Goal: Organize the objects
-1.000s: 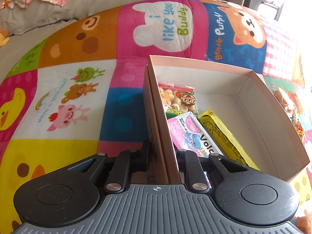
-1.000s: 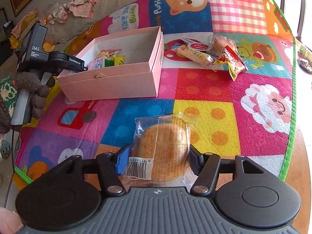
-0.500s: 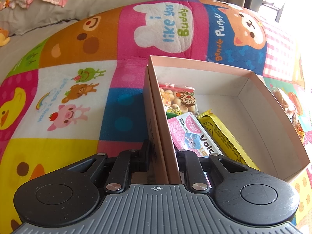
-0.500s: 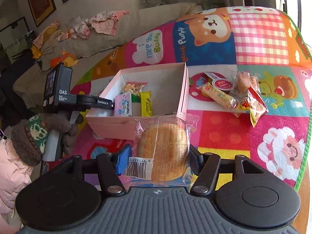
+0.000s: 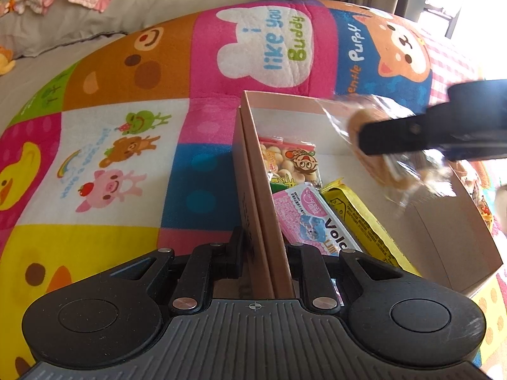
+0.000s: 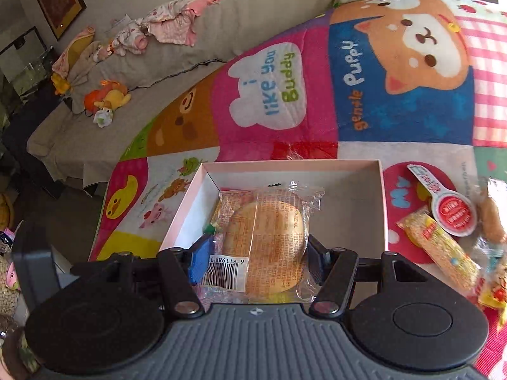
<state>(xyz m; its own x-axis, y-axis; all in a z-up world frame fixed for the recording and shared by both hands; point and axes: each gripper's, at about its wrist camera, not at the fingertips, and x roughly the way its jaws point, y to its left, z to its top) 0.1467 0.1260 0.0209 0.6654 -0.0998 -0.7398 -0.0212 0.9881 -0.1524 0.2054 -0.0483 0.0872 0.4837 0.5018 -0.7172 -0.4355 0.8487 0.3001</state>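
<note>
A pink cardboard box (image 5: 253,171) lies open on the colourful play mat (image 5: 126,158). My left gripper (image 5: 264,250) is shut on the box's left wall. Inside lie a biscuit bag (image 5: 291,158), a pink packet (image 5: 310,218) and a yellow packet (image 5: 361,221). My right gripper (image 6: 253,253) is shut on a wrapped round bun (image 6: 269,247) and holds it above the open box (image 6: 348,171). The bun (image 5: 374,145) and the right gripper (image 5: 412,136) also show in the left wrist view, over the box's right half.
Several loose snack packets (image 6: 443,231) lie on the mat to the right of the box. A beige sofa (image 6: 158,63) with clothes and soft toys stands behind the mat. The mat's edge (image 6: 104,221) drops off to the left of the box.
My right gripper has carried the bun forward from the near mat to above the open box, and now appears in the left wrist view. The left gripper has stayed on the box wall.
</note>
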